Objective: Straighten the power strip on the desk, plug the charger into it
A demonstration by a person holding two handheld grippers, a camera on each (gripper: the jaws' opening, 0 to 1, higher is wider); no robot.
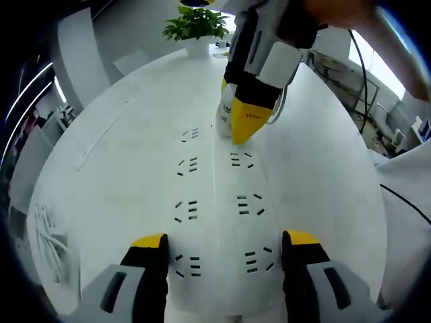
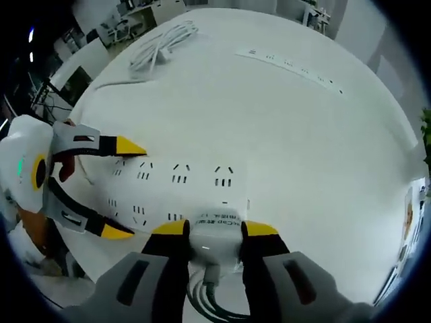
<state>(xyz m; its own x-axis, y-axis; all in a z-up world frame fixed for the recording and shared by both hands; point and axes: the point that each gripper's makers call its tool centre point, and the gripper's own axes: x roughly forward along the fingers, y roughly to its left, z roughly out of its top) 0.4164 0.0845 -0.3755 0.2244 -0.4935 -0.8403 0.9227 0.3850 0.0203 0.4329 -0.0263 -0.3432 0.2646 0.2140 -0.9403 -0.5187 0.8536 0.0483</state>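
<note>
A wide white power strip [image 1: 215, 195] with two rows of sockets lies flat on the white desk [image 1: 323, 175]. My left gripper [image 1: 225, 239] straddles its near end, both yellow tips against its long sides. From the right gripper view, that left gripper [image 2: 123, 188] clasps the strip [image 2: 182, 185] at its left end. My right gripper [image 2: 215, 229] is shut on a white charger [image 2: 215, 237], held over the strip's other end. In the left gripper view the right gripper [image 1: 239, 124] comes down from above, the charger [image 1: 224, 111] at the strip's far end sockets.
A potted plant [image 1: 195, 27] stands at the desk's far edge. A second, long thin power strip [image 2: 289, 64] and a coiled white cable [image 2: 161, 40] lie farther out. The charger's cord [image 2: 209, 299] loops below my right jaws. A person's sleeve [image 2: 20, 175] is at the left.
</note>
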